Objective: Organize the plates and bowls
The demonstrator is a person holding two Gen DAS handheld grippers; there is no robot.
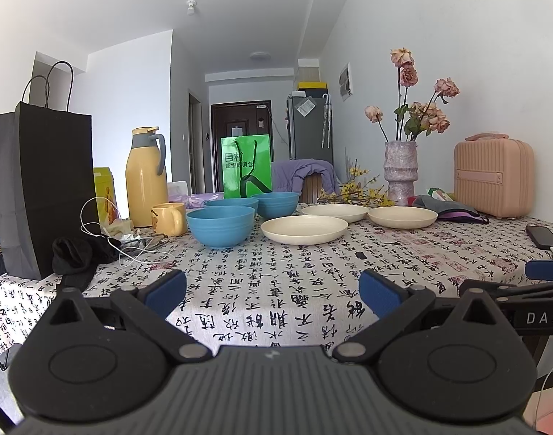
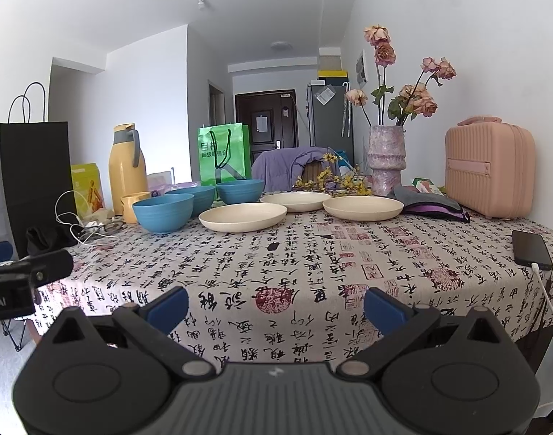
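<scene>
Both grippers hang side by side at the near edge of the counter (image 1: pixel 276 290), over the cloth printed with black calligraphy. The left gripper (image 1: pixel 273 295) has its blue-padded jaws spread wide with nothing between them but cloth. The right gripper (image 2: pixel 276 308) is just the same: jaws wide apart, nothing held.

Across the counter sit three blue bowls, all upright. The nearest bowl (image 1: pixel 220 225) stands in front, the middle bowl (image 1: pixel 231 203) just behind it, and the far bowl (image 1: pixel 275 203) off to the right of that one.

To the right of the bowls lie three cream plates, flat on the cloth. The front plate (image 1: pixel 304 229) is nearest the bowls, the back plate (image 1: pixel 335 212) is behind it, and the right plate (image 1: pixel 402 216) is beside that, near a heap of dark and purple cloth (image 1: pixel 447 209).

Around them: a black paper bag (image 1: pixel 41 185) at far left, a yellow thermos (image 1: pixel 146 177), a yellow mug (image 1: pixel 169 218), a vase of dried roses (image 1: pixel 400 172), a pink case (image 1: pixel 494 177) and a phone (image 1: pixel 543 236) near the right edge.
</scene>
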